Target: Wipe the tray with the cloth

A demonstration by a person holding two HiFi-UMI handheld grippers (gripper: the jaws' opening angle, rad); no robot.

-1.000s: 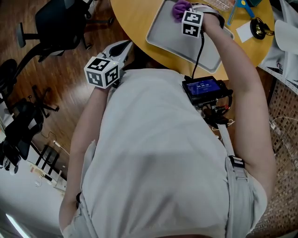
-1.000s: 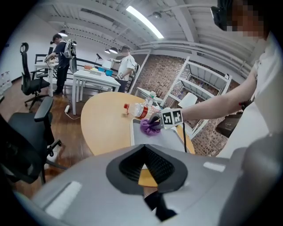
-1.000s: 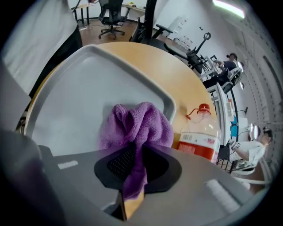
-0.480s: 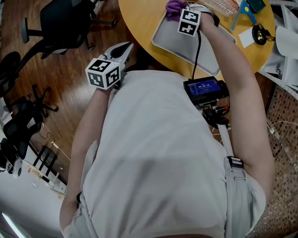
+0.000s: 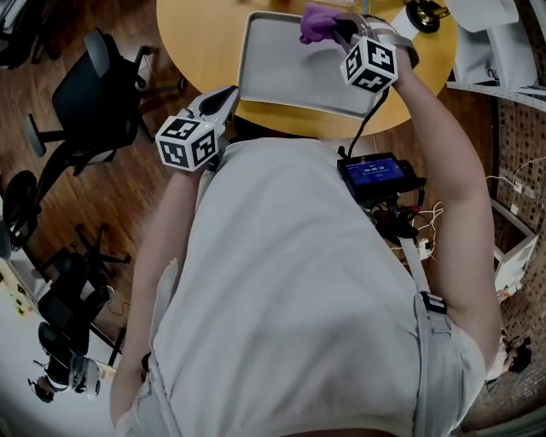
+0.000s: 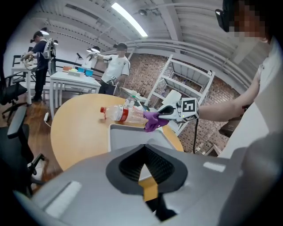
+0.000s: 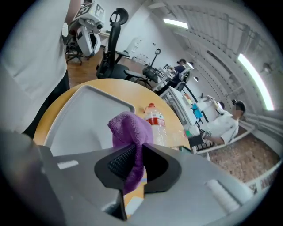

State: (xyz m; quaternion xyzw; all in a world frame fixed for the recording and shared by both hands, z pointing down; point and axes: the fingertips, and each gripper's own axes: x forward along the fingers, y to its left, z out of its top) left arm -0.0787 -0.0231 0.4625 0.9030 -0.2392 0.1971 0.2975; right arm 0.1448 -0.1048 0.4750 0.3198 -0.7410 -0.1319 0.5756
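— Hovering off the near edge of the surface [image 5: 196, 34]: left tongs [image 5: 225, 94], pressed together, nothing between them.
— Tray?
— Grey tray [image 5: 281, 72] flat at that near edge. Right tongs [image 5: 341, 30] pinching purple cloth [image 5: 317, 21] over its far right corner; contact unclear.
— Beyond?
— Plastic bottle [image 7: 154, 121] lying on the surface past the tray.

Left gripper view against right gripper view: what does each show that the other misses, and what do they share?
Only the left gripper view shows the right hand-held gripper from outside, holding the purple cloth at the tray's far edge, and the left hand-held gripper, its jaws together and empty. Only the right gripper view shows the cloth pinched between the right jaws close up, plus a black office chair. Both show the tray, cloth, plastic bottle and round table.
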